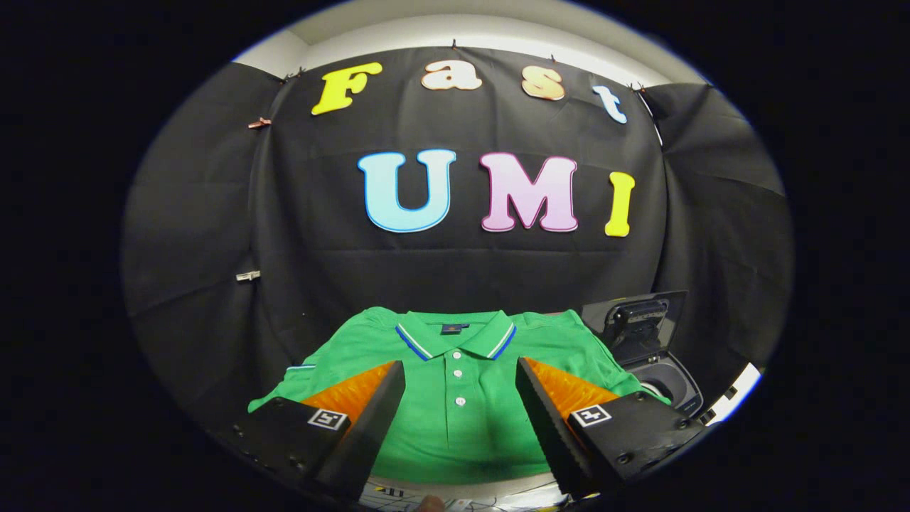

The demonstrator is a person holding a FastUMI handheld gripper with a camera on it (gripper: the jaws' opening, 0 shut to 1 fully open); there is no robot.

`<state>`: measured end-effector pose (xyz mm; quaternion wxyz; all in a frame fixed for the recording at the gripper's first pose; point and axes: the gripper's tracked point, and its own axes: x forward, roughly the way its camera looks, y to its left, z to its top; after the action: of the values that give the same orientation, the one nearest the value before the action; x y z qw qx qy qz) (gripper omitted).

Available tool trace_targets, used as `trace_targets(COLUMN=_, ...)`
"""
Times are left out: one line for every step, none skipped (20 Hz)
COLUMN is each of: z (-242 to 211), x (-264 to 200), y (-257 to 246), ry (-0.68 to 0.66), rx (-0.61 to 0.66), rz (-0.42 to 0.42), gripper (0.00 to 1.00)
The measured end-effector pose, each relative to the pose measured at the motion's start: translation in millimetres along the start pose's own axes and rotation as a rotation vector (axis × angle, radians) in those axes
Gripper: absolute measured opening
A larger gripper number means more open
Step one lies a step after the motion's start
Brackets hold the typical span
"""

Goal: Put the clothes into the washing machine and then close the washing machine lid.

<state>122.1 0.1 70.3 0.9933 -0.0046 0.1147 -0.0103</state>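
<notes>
We see a green polo shirt [455,398] spread flat and face up, its front toward us, with the collar [455,338] at the far end, trimmed in blue and white stripes, and a short placket of three white buttons [457,387] running down the middle of the chest. The shirt's near hem reaches a pale surface [455,491] that shows just below it, and both sleeves fan out to the sides, the left one showing a striped cuff. Our gripper [461,387] hangs over the shirt with its two fingers spread wide apart, one on each side of the button placket; nothing is pinched between them, and we cannot tell whether the tips touch the fabric or only hover above it. Each finger [370,419] is black on its inner face, orange along its outer side, and carries a small square black-and-white marker [328,419] near its base. Beyond the right finger, just beside the shirt's right shoulder, sits the washing machine [672,387], a dark grey body with its lid [636,323] standing upright and open, so that the round mouth of the drum shows beneath it. Behind the shirt and the machine hangs the booth's black cloth wall [213,249], with a strip of white ceiling above it.
</notes>
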Motion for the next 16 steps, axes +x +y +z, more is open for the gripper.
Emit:
trace_targets(z=4, x=9, y=0, ry=0.03, rx=0.004, rz=0.001, gripper=0.99)
trace_targets(z=9, x=19, y=2, ry=0.055, rx=0.008, rz=0.003, gripper=0.98)
trace_targets(z=11, x=28, y=4, ry=0.084, rx=0.019, rz=0.008, gripper=0.99)
trace_targets(z=15, x=38, y=3, ry=0.108, rx=0.037, rz=0.003, gripper=0.99)
trace_targets(z=16, x=47, y=5, ry=0.136, rx=0.056, rz=0.005, gripper=0.99)
trace_targets(z=13, x=56, y=5, ry=0.177, rx=0.072, rz=-0.001, gripper=0.99)
trace_targets(z=13, x=63, y=4, ry=0.2, rx=0.082, rz=-0.001, gripper=0.99)
trace_targets(z=8, x=71, y=4, ry=0.234, rx=0.078, rz=-0.006, gripper=0.99)
trace_targets(z=0, x=77, y=2, ry=0.279, rx=0.062, rz=-0.011, gripper=0.99)
trace_targets(z=-10, x=82, y=0, ry=0.323, rx=0.048, rz=-0.015, gripper=0.99)
trace_targets(z=-20, x=86, y=-1, ry=0.366, rx=0.026, rz=-0.018, gripper=1.0)
trace_targets(z=-27, x=89, y=0, ry=0.402, rx=0.004, rz=-0.008, gripper=1.0)
trace_targets(z=-34, x=90, y=3, ry=0.44, rx=-0.01, rz=0.004, gripper=1.0)
trace_targets(z=-42, x=92, y=0, ry=0.469, rx=-0.024, rz=0.016, gripper=1.0)
trace_targets(z=-50, x=94, y=-3, ry=0.505, rx=-0.043, rz=0.016, gripper=1.0)
trace_targets(z=-58, x=90, y=-6, ry=0.55, rx=-0.064, rz=0.014, gripper=1.0)
